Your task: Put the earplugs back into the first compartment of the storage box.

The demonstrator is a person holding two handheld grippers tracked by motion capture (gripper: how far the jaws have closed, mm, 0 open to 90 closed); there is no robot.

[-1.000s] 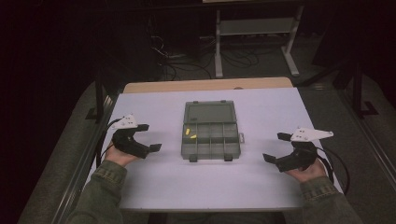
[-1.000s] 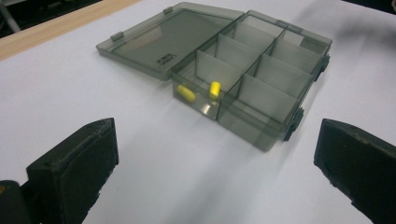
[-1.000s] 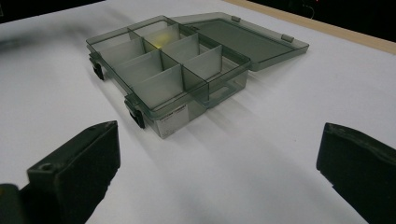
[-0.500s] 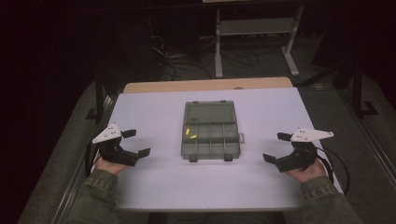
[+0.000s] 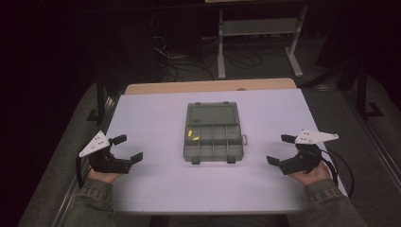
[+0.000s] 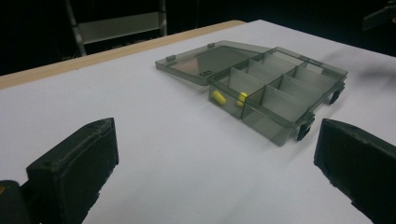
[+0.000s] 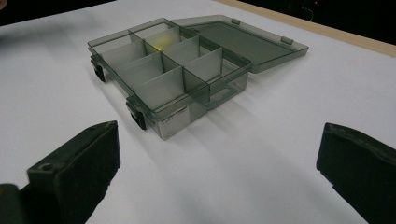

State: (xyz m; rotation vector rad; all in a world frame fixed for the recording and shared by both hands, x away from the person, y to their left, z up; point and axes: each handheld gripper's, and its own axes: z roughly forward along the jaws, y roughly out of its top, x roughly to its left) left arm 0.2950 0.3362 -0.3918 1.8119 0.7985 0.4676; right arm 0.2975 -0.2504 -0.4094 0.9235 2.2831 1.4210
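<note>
A smoky grey plastic compartment box (image 5: 211, 133) lies open in the middle of the white table (image 5: 156, 118), its lid folded flat on the far side. Two yellow pieces (image 5: 192, 137) lie in its left compartment, also seen as yellow pieces (image 6: 227, 98) in the left gripper view. My left gripper (image 5: 126, 148) rests open near the table's left edge, well left of the box (image 6: 275, 91). My right gripper (image 5: 280, 150) is open near the right edge, apart from the box (image 7: 173, 70). Nothing sits between either pair of jaws.
A wooden strip (image 5: 208, 86) borders the table's far edge. Beyond it, on the dark floor, stand a metal frame (image 5: 257, 33) and loose cables (image 5: 184, 56). A black cable (image 5: 341, 163) trails from my right gripper.
My left gripper has moved left and slightly nearer, from beside the box toward the table's left edge. The right gripper and the box have stayed put.
</note>
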